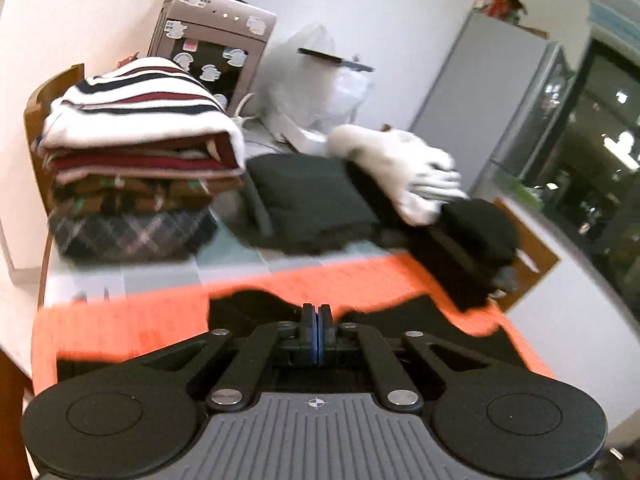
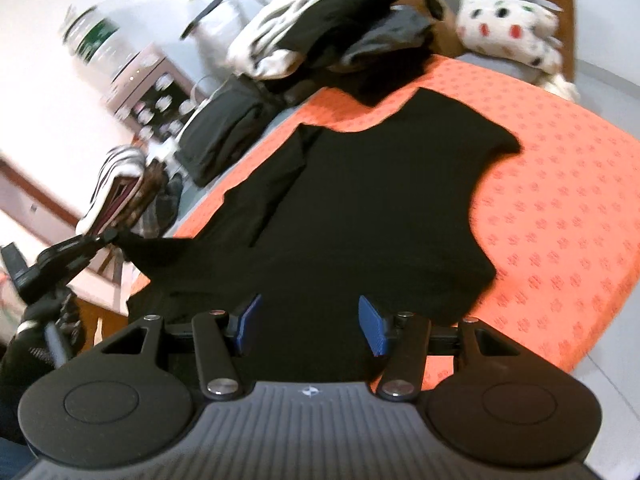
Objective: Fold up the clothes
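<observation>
A black garment [image 2: 380,208] lies spread on an orange patterned cloth [image 2: 560,208] on the table. My right gripper [image 2: 310,326] is open just above the garment's near edge, its blue pads [image 2: 370,328] apart and empty. My left gripper [image 1: 316,330] is shut on a corner of the black garment [image 1: 248,312]. In the right wrist view the left gripper [image 2: 110,236] shows at the far left, holding that corner lifted off the table's edge.
A stack of folded clothes [image 1: 136,160] topped by a striped sweater stands at the back left. A folded dark garment [image 1: 312,204] lies beside it. A heap of unfolded black and white clothes [image 1: 432,196] lies at the back right. A water dispenser [image 1: 212,48] stands behind.
</observation>
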